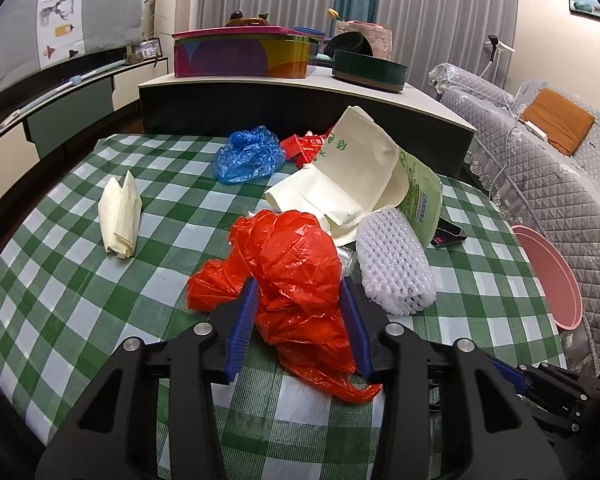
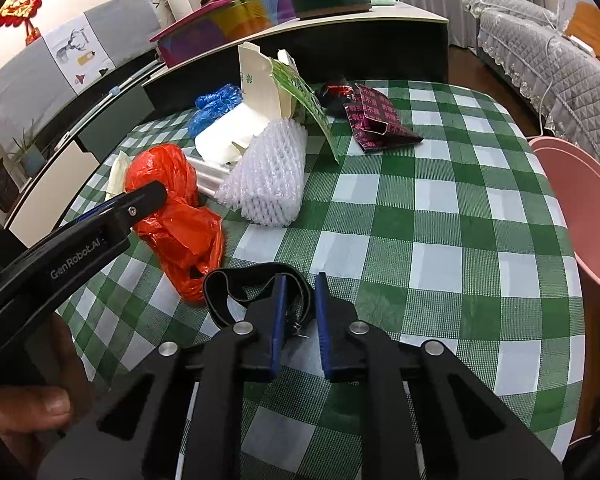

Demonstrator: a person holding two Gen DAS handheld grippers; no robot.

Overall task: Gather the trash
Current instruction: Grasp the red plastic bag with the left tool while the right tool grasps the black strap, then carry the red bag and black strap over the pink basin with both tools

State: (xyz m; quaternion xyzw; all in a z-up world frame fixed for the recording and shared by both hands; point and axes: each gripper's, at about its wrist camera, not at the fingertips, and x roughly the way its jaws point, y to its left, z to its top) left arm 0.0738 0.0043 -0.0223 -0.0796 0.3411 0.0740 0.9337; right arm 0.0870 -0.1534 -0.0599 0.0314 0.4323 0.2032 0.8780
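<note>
Trash lies scattered over the green-and-white checked tablecloth (image 1: pixel 100 280). Your left gripper (image 1: pixel 300 312) straddles the crumpled red plastic bag (image 1: pixel 292 264): both blue pads touch the film, one on each side, and the bag bulges up between them while its tail trails back over the cloth toward the camera. Your right gripper (image 2: pixel 300 300) sits at the near edge of the table with its jaws drawn close, a looped black elastic band (image 2: pixel 228 284) passing between them; whether the pads actually press on the band you cannot tell from these views.

Beyond the red bag, from near to far: a white foam fruit net (image 1: pixel 396 264) just beside the bag, an open cream takeaway box (image 1: pixel 352 176), a green printed packet (image 1: pixel 420 196) leaning on the box, a blue plastic bag (image 1: pixel 248 156) and a red plastic piece (image 1: pixel 304 148). A folded cream paper (image 1: pixel 120 216) lies well apart at the left. In the right wrist view a dark patterned wrapper (image 2: pixel 376 124) lies to the right of the net. A pink bin (image 2: pixel 580 208) stands off the table's right edge, beside the grey quilted sofa (image 1: pixel 540 184).
</note>
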